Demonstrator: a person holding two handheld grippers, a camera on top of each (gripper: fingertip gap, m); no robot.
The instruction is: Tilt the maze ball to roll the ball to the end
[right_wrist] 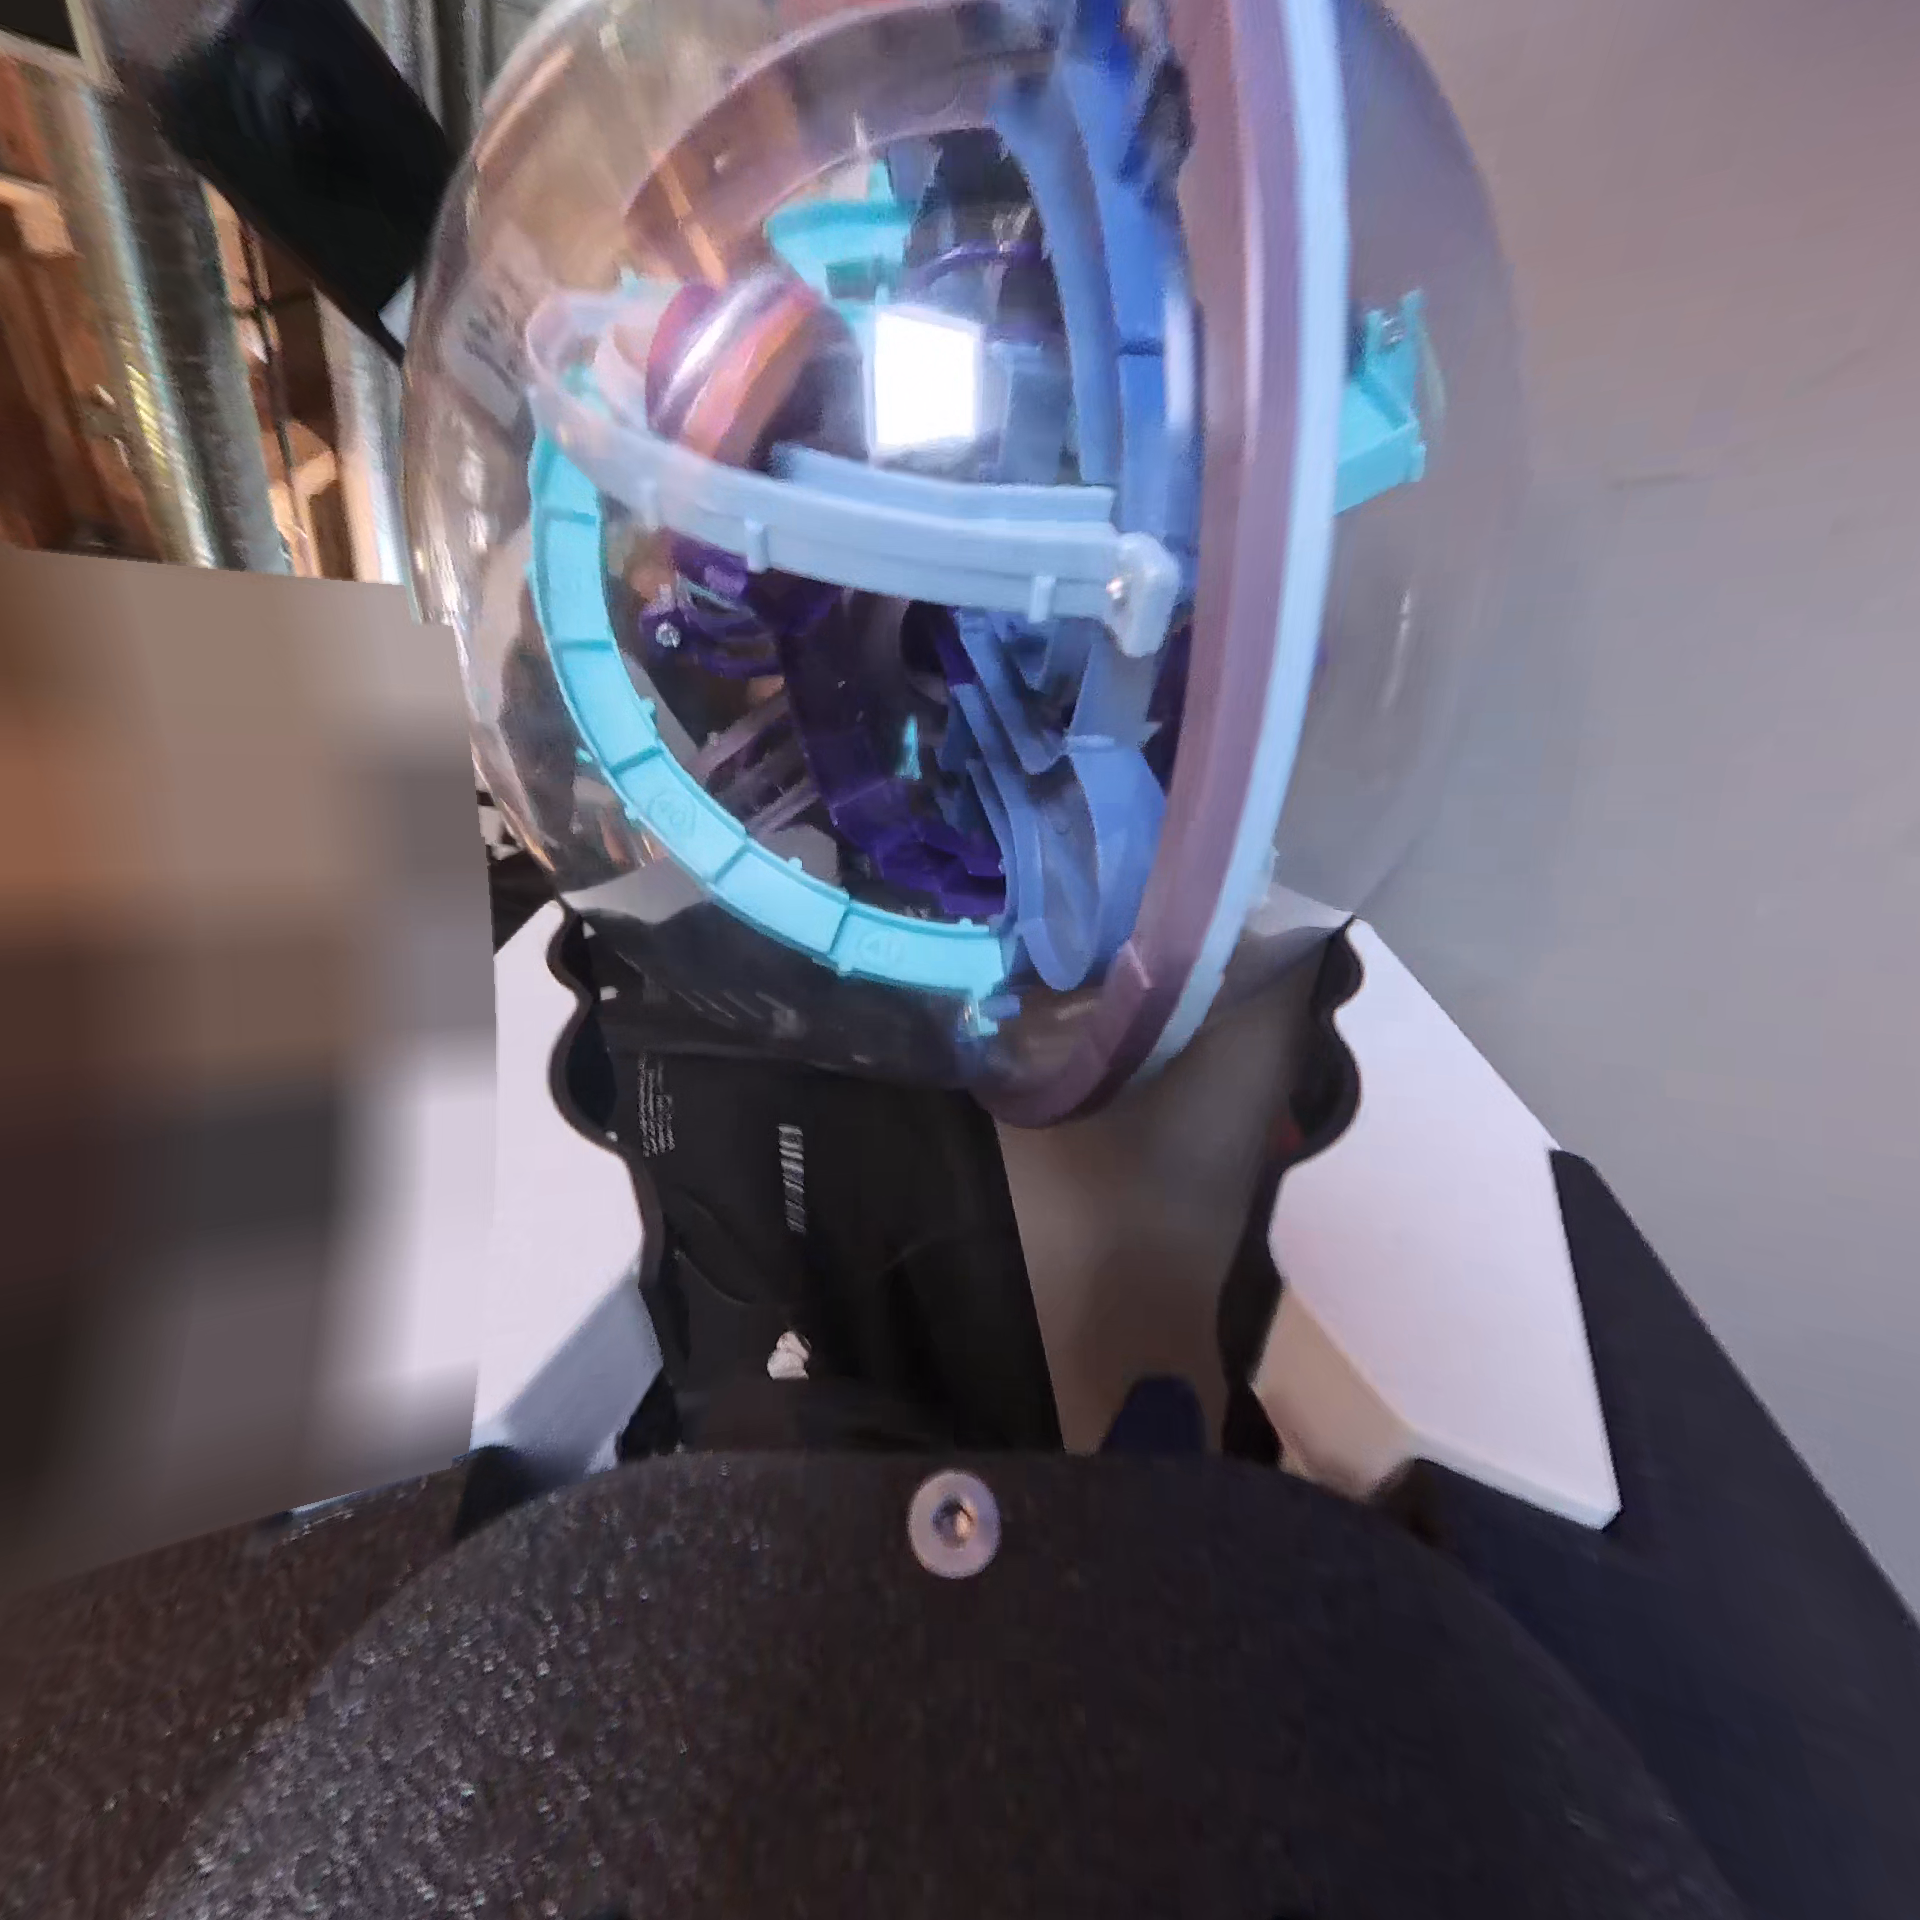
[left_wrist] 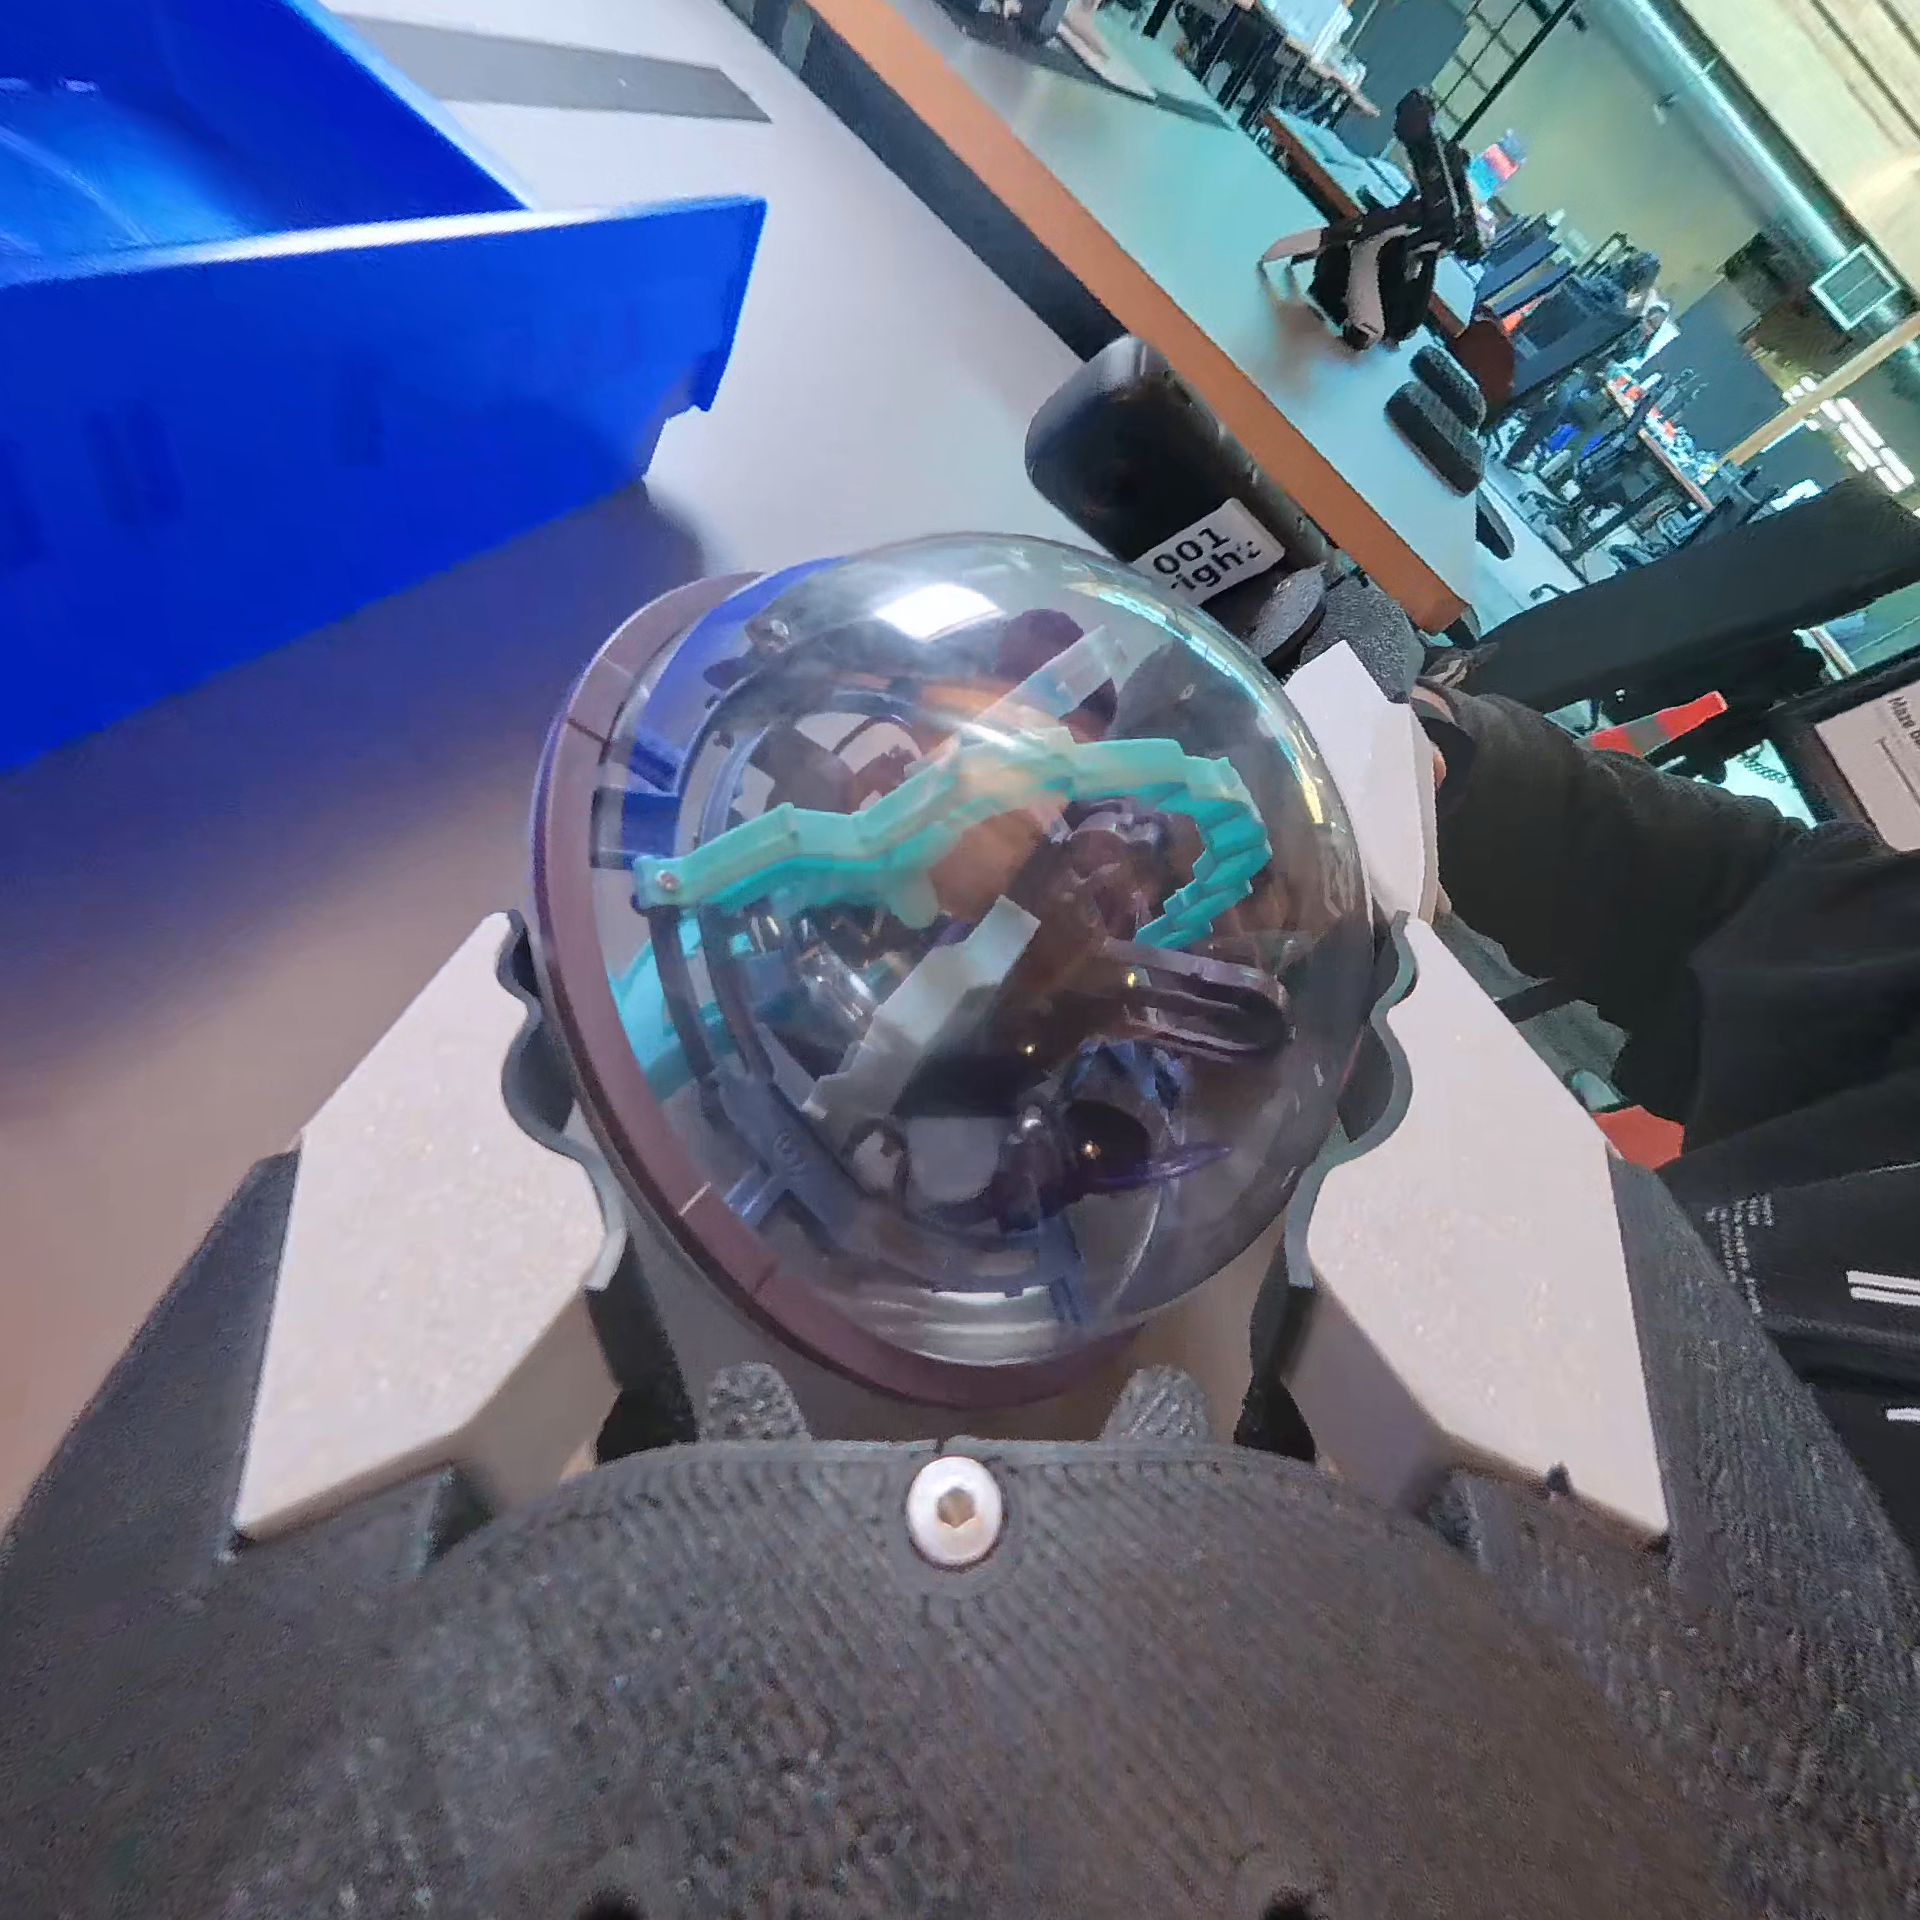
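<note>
Squarely between both hand-held grippers' fingers (left_wrist: 436, 1195), maze ball (left_wrist: 966, 935).

White tabletop (left_wrist: 914, 312) stood with wood-edged rim, blue bin (left_wrist: 312, 416) rested on it, cluttered workshop benches (left_wrist: 1351, 94) lay beyond, metal ducts (right_wrist: 156, 312) ran overhead.

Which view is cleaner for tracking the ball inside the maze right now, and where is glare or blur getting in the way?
Left wrist view: sharper; the maze ball shows soft window reflections across the upper dome, and the blue bin is smeared. Right wrist view: motion-blurred, with a bright white glare patch on the maze ball. I can't make out the small ball in either.
</note>
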